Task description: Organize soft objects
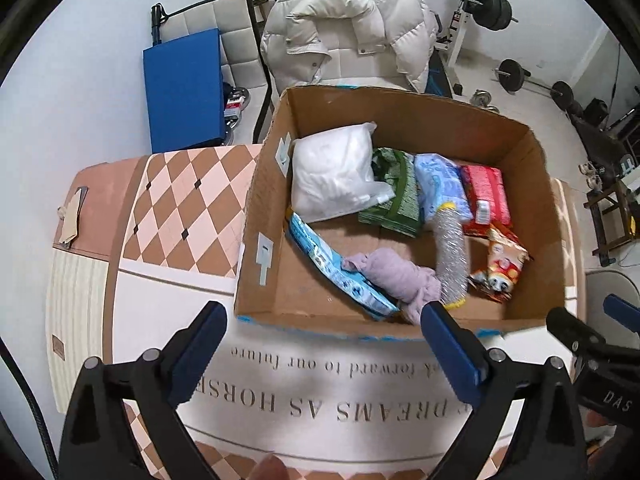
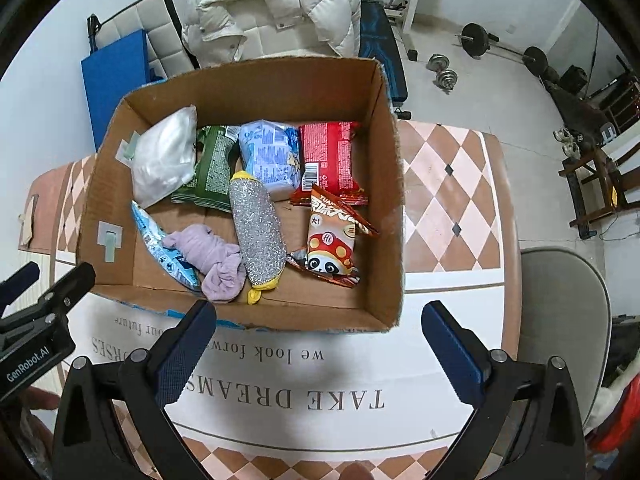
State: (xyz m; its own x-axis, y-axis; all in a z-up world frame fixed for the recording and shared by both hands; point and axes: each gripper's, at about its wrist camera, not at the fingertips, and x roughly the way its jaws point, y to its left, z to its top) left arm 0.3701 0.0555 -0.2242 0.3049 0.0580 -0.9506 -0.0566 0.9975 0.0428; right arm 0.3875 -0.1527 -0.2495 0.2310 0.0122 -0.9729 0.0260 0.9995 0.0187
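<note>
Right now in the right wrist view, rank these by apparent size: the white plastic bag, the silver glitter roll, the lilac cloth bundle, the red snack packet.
1. White plastic bag, largest.
2. Red snack packet and silver glitter roll look alike; the roll lies nearer the camera, so I won't rank them.
3. Lilac cloth bundle, smallest.

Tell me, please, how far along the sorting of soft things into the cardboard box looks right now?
Looks largely done: the cardboard box already holds the white bag, lilac cloth, silver sponge and snack packets. Nothing is in hand: the left gripper and right gripper are both open, short of the box. No loose items show on the table.
</note>
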